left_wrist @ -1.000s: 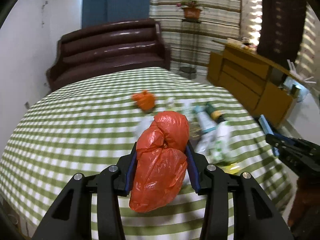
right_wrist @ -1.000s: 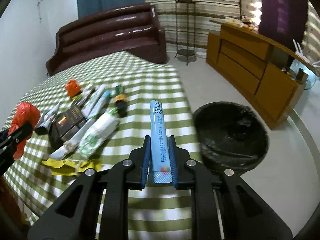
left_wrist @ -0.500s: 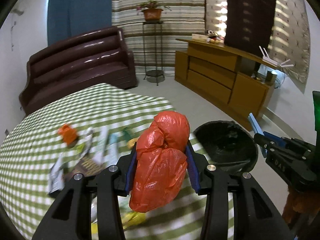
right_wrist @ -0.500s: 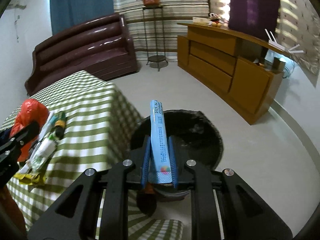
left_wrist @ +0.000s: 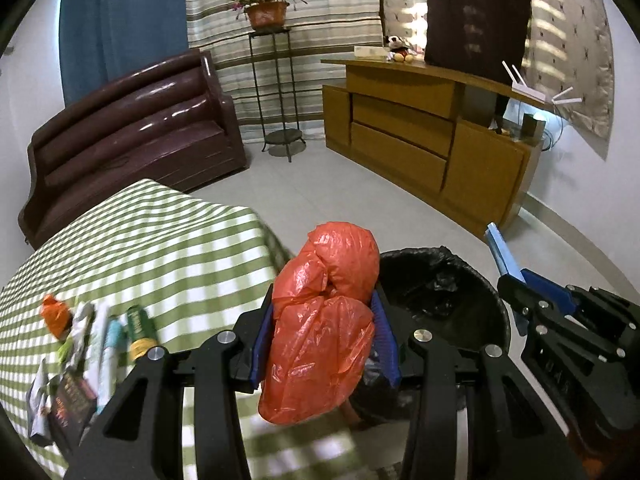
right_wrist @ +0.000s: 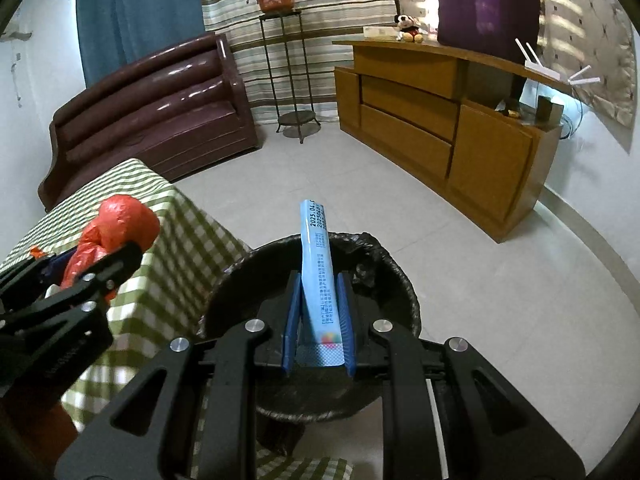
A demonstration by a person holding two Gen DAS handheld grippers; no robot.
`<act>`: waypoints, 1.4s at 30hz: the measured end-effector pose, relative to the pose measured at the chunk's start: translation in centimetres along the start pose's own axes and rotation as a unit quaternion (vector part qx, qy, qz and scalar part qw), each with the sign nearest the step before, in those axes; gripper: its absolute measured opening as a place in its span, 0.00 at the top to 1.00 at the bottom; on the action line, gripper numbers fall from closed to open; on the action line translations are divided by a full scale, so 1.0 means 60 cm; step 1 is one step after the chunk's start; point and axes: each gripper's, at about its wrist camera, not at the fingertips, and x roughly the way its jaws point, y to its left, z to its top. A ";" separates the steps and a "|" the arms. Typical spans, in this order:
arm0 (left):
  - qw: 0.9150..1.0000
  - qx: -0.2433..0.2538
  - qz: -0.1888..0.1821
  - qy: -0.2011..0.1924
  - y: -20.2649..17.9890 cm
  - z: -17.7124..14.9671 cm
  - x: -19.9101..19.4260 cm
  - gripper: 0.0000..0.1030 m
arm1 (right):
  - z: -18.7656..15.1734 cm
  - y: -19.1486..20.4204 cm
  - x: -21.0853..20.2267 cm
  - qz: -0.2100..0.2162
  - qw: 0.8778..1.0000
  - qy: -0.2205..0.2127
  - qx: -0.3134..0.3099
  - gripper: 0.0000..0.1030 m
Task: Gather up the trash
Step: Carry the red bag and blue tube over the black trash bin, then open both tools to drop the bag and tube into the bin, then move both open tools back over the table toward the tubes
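Green-checked table (left_wrist: 160,248) at 9 o'clock; black-lined bin (right_wrist: 384,280) centre. Left gripper (left_wrist: 324,332) pinches crumpled orange bag (left_wrist: 324,320) beside the bin's rim; right gripper (right_wrist: 318,316) pinches blue tube (right_wrist: 318,272) over the bin.

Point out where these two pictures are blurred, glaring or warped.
Left wrist view: the litter on the checked tablecloth is motion-blurred; the orange plastic bag is sharp. Right wrist view: sharp, with sheen on the sofa. Both views: fisheye bends the wooden cabinet.
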 end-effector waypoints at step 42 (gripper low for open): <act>0.998 -0.025 0.052 0.000 0.091 -0.020 -0.086 0.31 | -0.015 0.055 -0.039 0.017 1.000 0.012 -0.006 0.54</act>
